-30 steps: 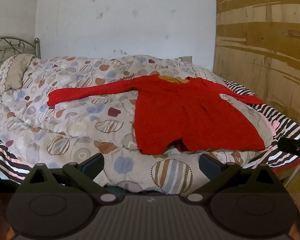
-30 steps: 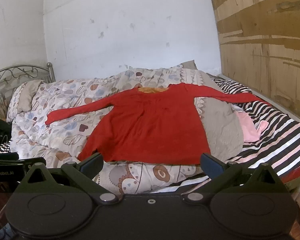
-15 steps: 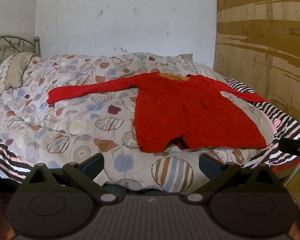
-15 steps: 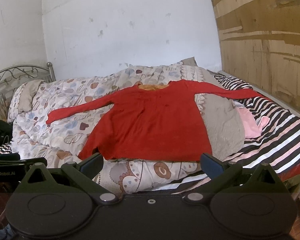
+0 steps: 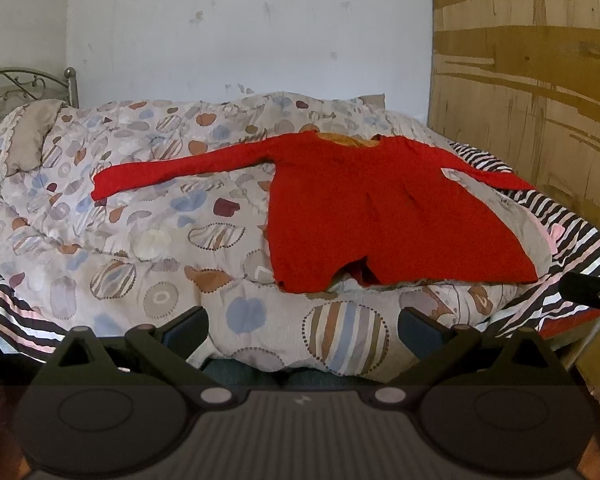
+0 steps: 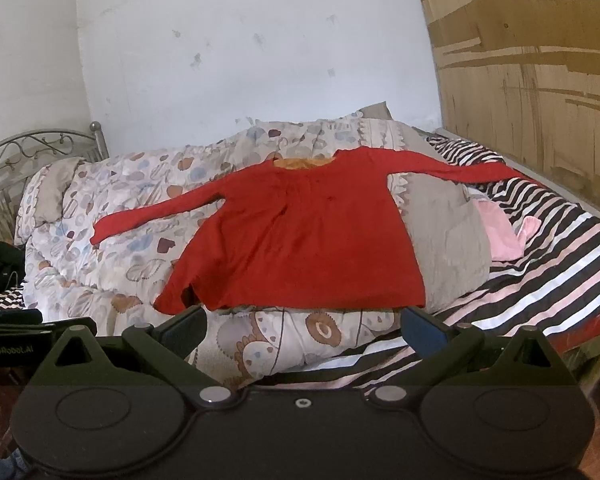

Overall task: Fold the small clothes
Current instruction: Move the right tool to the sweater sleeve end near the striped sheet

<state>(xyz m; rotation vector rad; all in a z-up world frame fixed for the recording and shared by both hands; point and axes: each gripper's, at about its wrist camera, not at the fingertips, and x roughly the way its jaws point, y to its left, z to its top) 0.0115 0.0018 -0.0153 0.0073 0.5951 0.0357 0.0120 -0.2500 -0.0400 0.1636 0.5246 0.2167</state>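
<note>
Nearest, the left tool [image 5: 303, 330] and right tool [image 6: 304, 327] are hovering short of the bed, fingers spread apart and gripping nothing. Beyond them, a red long-sleeved top [image 6: 300, 236] is lying flat on the patterned quilt [image 5: 140, 216], sleeves outstretched. A striped sheet [image 6: 540, 280] is showing rightward, a white wall [image 5: 240, 32] behind.

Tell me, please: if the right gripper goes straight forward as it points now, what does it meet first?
Probably the patterned quilt at the bed's near edge, just below the red top's hem; the open right gripper holds nothing. Depth is unclear.
</note>
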